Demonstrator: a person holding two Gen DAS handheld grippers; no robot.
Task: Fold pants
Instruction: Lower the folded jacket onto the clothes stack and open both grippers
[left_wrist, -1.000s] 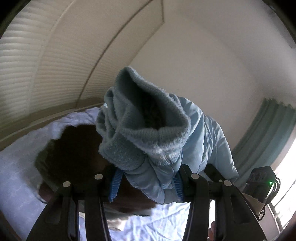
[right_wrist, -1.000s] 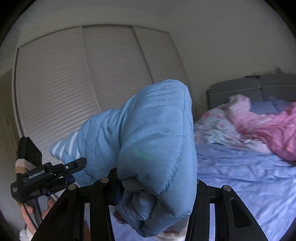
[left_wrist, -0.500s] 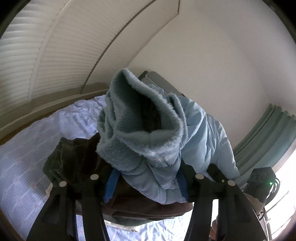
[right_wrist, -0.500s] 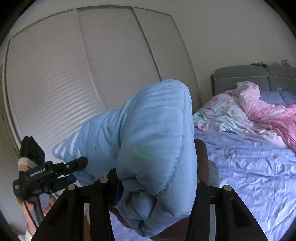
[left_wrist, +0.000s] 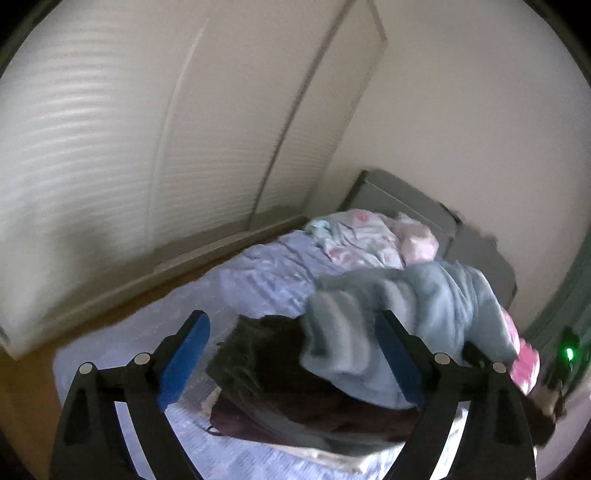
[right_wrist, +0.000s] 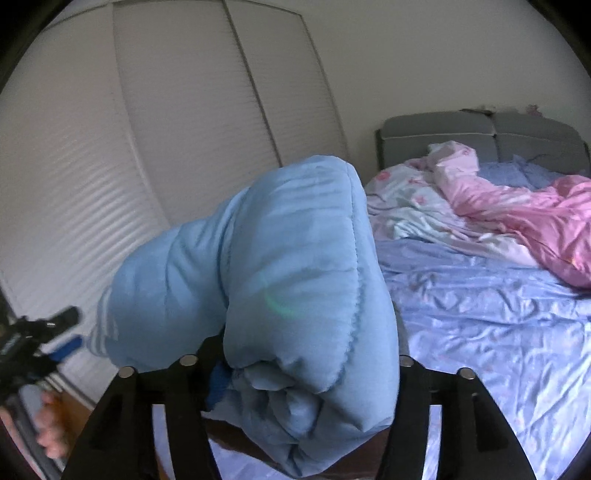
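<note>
The pants (right_wrist: 295, 295) are light blue, padded and bundled; my right gripper (right_wrist: 306, 373) is shut on them and holds them above the bed. In the left wrist view the same pants (left_wrist: 399, 317) sag to the right over a pile of dark clothes (left_wrist: 280, 387). My left gripper (left_wrist: 291, 354) is open and empty, its blue-padded fingers (left_wrist: 184, 354) wide apart, with the pants' striped cuff lying against the right finger. The left gripper (right_wrist: 55, 332) also shows at the left edge of the right wrist view.
A bed with a lilac sheet (right_wrist: 498, 332) fills the right, with a pink and floral duvet (right_wrist: 517, 214) by the grey headboard (right_wrist: 480, 133). White louvred wardrobe doors (left_wrist: 110, 147) run along the left. A wooden floor strip (left_wrist: 33, 365) lies beside the bed.
My left gripper has opened and let go of the pants' fleecy end, which dropped to the right onto the dark pile. Both cameras have tilted down toward the bed.
</note>
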